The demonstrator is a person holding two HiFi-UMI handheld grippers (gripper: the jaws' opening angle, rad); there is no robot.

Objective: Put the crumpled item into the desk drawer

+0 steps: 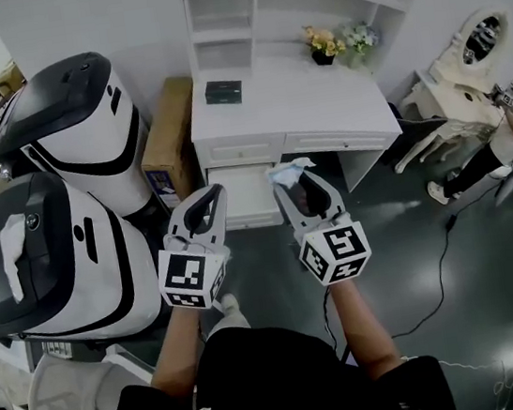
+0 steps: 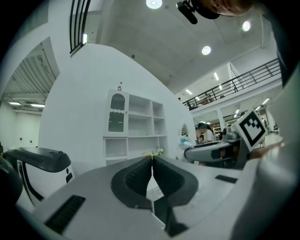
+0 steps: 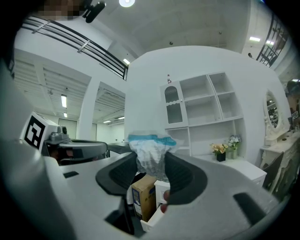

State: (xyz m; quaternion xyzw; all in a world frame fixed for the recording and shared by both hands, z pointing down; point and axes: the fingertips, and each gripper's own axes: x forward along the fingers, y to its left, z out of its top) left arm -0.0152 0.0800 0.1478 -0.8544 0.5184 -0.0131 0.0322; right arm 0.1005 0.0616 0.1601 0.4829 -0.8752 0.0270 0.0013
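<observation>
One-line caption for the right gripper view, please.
Right gripper grips the crumpled white-and-blue item, white desk and shelves behind.

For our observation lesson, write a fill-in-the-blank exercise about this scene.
The right tool grips a crumpled wad; the left tool holds ___.
The drawer of the desk stands ___.
The flowers stand on the ___.
Missing words: nothing; open; desk.

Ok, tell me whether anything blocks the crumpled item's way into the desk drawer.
Nothing visible does. The crumpled item is pinched in the right gripper fingers, right beside the pulled-out drawer, whose top looks open. The shut left gripper is at the drawer's left edge, off that path.
</observation>
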